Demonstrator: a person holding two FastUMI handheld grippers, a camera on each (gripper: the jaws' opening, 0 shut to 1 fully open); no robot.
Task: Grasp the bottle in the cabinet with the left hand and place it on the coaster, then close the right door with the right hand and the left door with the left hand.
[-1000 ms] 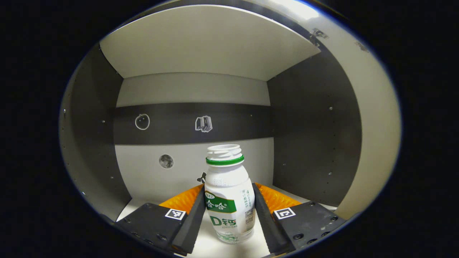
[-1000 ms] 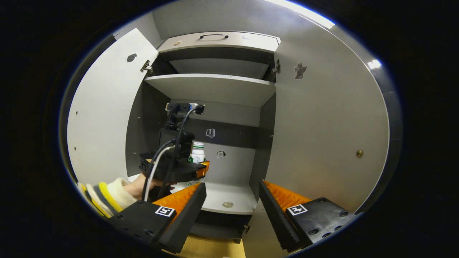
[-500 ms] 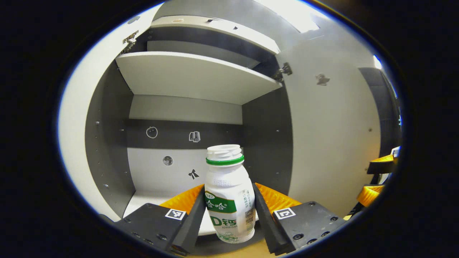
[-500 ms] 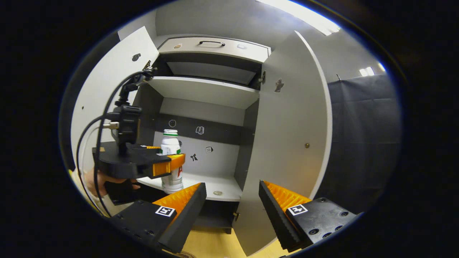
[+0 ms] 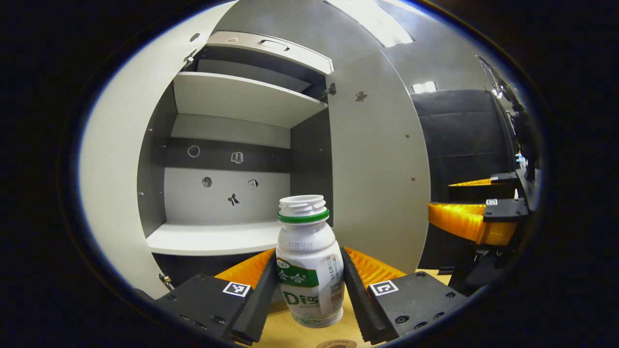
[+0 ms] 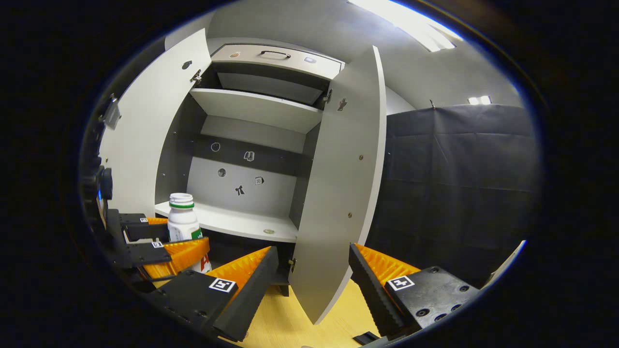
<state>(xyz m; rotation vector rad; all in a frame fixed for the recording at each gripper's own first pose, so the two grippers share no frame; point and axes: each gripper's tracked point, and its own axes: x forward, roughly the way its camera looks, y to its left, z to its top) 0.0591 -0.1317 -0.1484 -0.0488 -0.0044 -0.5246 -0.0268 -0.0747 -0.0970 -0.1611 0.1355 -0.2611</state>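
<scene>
Left gripper point(image 5: 309, 290) carries the bottle point(image 5: 309, 261) outside the cabinet point(image 5: 232, 96), on the way to the coaster point(image 5: 337, 343).

The left gripper's two fingers press on the bottle's sides, holding it upright above the wooden table point(image 6: 300, 319), in front of the open cabinet. A sliver of the coaster shows at the bottom edge of the left gripper view, just below the bottle, so the next move seems to call for lowering the bottle onto it and letting go. The right gripper point(image 6: 313, 278) points level at the right door's point(image 6: 338, 193) edge, fingers spread and holding nothing. Both doors stand open; the left door point(image 6: 145, 125) is swung wide.
</scene>
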